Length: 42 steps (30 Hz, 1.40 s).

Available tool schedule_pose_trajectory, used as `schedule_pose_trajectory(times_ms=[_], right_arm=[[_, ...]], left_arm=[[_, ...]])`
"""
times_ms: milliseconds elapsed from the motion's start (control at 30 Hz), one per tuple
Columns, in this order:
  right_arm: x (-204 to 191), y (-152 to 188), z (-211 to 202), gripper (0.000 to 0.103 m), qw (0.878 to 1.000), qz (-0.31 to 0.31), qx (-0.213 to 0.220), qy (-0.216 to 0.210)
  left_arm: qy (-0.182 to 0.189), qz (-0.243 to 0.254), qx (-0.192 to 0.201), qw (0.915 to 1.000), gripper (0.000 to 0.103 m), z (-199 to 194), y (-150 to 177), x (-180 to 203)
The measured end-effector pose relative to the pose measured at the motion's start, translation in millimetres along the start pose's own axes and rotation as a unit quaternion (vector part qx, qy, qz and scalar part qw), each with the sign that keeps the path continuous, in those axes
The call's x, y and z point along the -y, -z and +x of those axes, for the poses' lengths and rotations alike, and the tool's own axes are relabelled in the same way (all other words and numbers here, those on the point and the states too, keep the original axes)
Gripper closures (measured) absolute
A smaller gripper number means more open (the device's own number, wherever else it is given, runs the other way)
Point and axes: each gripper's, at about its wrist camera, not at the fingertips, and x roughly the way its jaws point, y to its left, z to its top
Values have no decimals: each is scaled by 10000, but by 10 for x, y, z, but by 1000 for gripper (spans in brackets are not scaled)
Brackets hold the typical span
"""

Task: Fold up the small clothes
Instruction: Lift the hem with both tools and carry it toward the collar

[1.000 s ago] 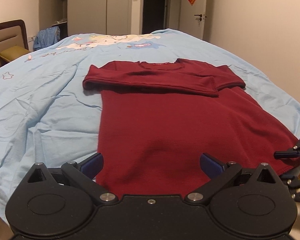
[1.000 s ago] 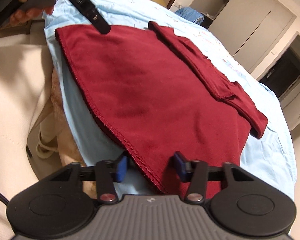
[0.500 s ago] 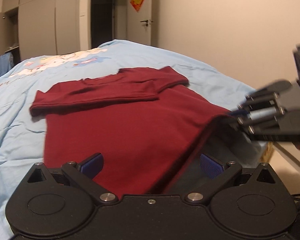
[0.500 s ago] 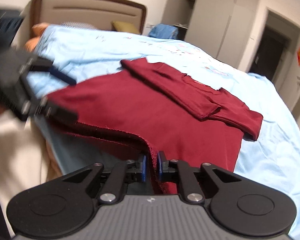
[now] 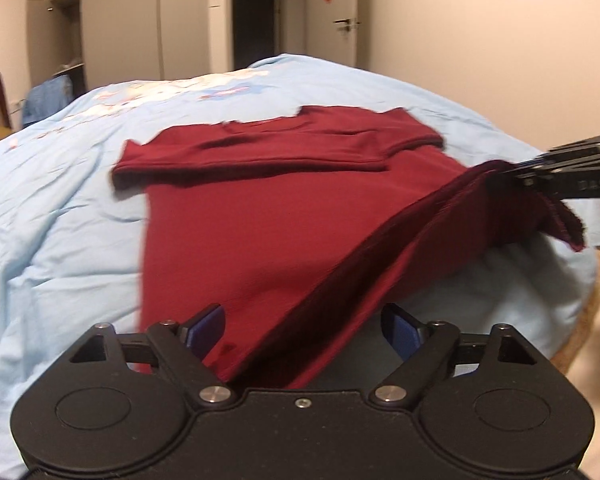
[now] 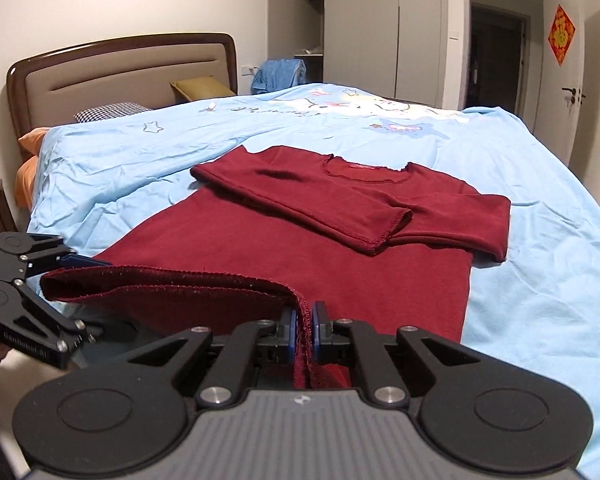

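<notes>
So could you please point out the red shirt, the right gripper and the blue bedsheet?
red shirt [image 6: 300, 272]: right wrist view, flat body.
right gripper [image 6: 305, 330]: right wrist view, between fingertips.
blue bedsheet [image 6: 540, 280]: right wrist view, bare area.

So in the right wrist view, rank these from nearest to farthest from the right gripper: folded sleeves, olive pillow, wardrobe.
From the right gripper:
1. Folded sleeves, mid-bed, straight ahead.
2. Olive pillow, by the headboard, left.
3. Wardrobe, back wall, beyond the bed.

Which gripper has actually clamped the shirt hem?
The right gripper: its pads pinch the red shirt hem. The left gripper is closing, hem between untouched.
</notes>
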Motion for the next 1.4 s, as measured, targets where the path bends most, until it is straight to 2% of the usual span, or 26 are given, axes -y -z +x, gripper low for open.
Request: schedule_pose_trajectory(times_ms=[167, 333, 400, 467, 633, 700, 767, 833, 933, 1033, 1167, 1300, 1367, 1400], right_arm=[[73, -14, 59, 94, 9998, 177, -23, -25], [98, -24, 136, 94, 9997, 228, -68, -20], [106, -21, 162, 94, 9996, 257, -91, -11], [116, -19, 191, 94, 9995, 297, -120, -9], [113, -1, 231, 94, 9995, 274, -180, 32], [93, 17, 235, 90, 9996, 180, -202, 104], [70, 40, 229, 79, 9995, 86, -226, 181], [43, 72, 220, 59, 9994, -15, -261, 226], [-21, 135, 187, 44, 9988, -233, -309, 284], [-114, 214, 119, 33, 9974, -567, -318, 301], [-286, 348, 69, 32, 9875, -1332, -421, 724], [-362, 475, -5, 42, 9735, -1837, -371, 1313], [-375, 510, -85, 47, 9712, -1867, -240, 1463], [-379, 523, -129, 54, 9706, -1865, -149, 1516]], left_arm=[[-312, 207, -63, 9993, 27, -46, 86, -189], [-412, 287, 122, 9987, 35, -157, 163, -334], [-460, 377, 229, 9980, 48, -174, 165, -353], [-467, 458, 328, 9973, 67, -199, 153, -377], [-268, 480, 562, 9969, 89, -211, 15, -411], [-264, 517, 580, 9966, 92, -191, -59, -416], [-293, 517, 576, 9966, 94, -149, -146, -426], [-304, 440, 553, 9970, 94, -119, -234, -443], [-299, 280, 526, 9978, 95, -81, -361, -476], [-275, 129, 529, 9981, 95, -43, -473, -499], [-289, 24, 548, 9981, 96, -35, -576, -534], [-329, -49, 625, 9975, 97, -106, -602, -539], [-371, -83, 699, 9968, 98, -171, -597, -540], [-427, -102, 770, 9961, 98, -207, -590, -532]])
